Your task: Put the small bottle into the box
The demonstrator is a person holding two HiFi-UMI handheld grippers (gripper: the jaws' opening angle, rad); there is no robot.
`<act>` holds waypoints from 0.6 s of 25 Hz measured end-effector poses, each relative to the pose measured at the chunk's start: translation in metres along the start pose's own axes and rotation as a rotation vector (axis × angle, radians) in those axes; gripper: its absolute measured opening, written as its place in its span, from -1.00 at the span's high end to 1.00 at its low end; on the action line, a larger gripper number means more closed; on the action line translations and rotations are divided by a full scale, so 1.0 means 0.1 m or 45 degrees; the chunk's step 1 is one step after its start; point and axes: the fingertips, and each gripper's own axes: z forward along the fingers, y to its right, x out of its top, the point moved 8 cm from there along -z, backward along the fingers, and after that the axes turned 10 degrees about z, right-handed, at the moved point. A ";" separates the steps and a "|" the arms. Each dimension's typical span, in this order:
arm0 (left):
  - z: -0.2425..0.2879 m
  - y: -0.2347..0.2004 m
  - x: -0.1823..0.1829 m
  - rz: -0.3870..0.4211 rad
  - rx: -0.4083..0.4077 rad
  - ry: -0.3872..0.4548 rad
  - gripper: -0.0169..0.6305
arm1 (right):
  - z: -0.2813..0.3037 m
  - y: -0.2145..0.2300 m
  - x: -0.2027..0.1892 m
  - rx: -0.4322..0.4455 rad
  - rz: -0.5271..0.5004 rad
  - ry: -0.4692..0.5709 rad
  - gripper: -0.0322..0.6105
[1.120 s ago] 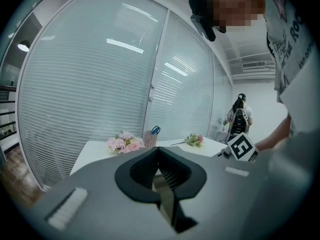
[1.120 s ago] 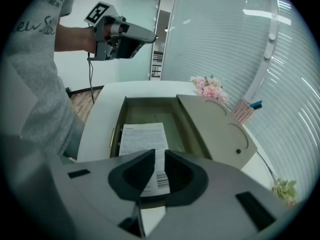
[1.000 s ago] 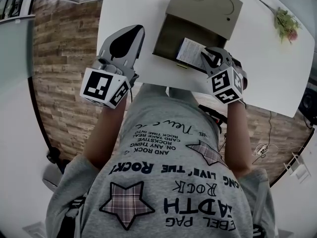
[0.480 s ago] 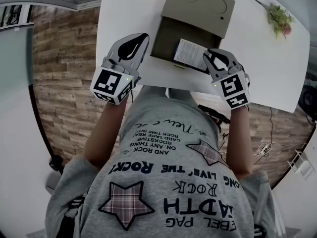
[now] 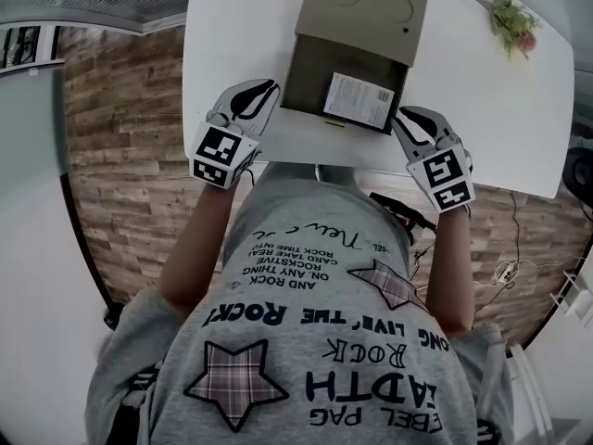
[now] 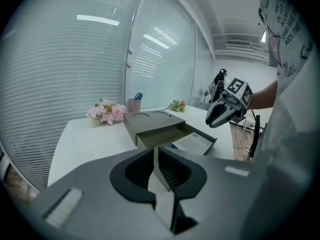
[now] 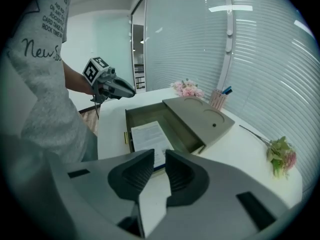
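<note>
The table (image 5: 232,35) carries the box (image 5: 366,7), whose drawer (image 5: 310,72) opens toward the person, probably for easy reach. The left gripper (image 5: 265,88) is closed on nothing. The right gripper (image 5: 401,116) stands narrowly apart, also empty. Both flank the drawer, so the placing looks done. What seems to be the labelled bottle (image 5: 358,98) lies inside. Only the gripper views show the pen cup (image 6: 134,104) behind the box.

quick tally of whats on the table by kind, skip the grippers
box: 1
white packet, lying in the box's open drawer: 1
flowers: 2, a pink bunch and a sprig
pen cup: 1
total: 5
</note>
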 end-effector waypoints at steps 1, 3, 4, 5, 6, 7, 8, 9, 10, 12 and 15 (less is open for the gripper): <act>0.00 0.01 -0.03 -0.008 -0.007 -0.008 0.91 | -0.01 -0.01 -0.03 -0.003 0.012 -0.006 0.72; 0.00 0.01 -0.08 -0.031 -0.013 -0.020 0.90 | -0.02 -0.03 -0.08 0.002 0.038 -0.017 0.71; 0.00 0.01 -0.11 -0.044 -0.014 -0.024 0.87 | -0.02 -0.05 -0.10 0.011 0.050 -0.027 0.70; 0.00 0.01 -0.14 -0.052 -0.014 -0.027 0.82 | -0.01 -0.07 -0.14 0.020 0.059 -0.040 0.64; 0.01 0.02 -0.17 -0.049 -0.016 -0.033 0.76 | 0.00 -0.09 -0.17 0.027 0.066 -0.057 0.60; 0.02 0.03 -0.19 -0.029 -0.024 -0.043 0.74 | 0.00 -0.11 -0.22 0.031 0.073 -0.076 0.58; 0.03 0.05 -0.21 0.003 -0.037 -0.058 0.73 | 0.01 -0.13 -0.27 0.031 0.080 -0.096 0.58; 0.04 0.07 -0.23 0.040 -0.056 -0.076 0.73 | 0.02 -0.15 -0.31 0.030 0.086 -0.116 0.58; 0.05 0.08 -0.25 0.070 -0.076 -0.092 0.72 | 0.03 -0.16 -0.35 0.029 0.090 -0.135 0.57; 0.06 0.11 -0.27 0.090 -0.109 -0.105 0.70 | 0.05 -0.18 -0.41 0.028 0.095 -0.167 0.54; 0.07 0.14 -0.32 0.065 -0.136 -0.108 0.65 | 0.08 -0.20 -0.46 0.032 0.116 -0.193 0.50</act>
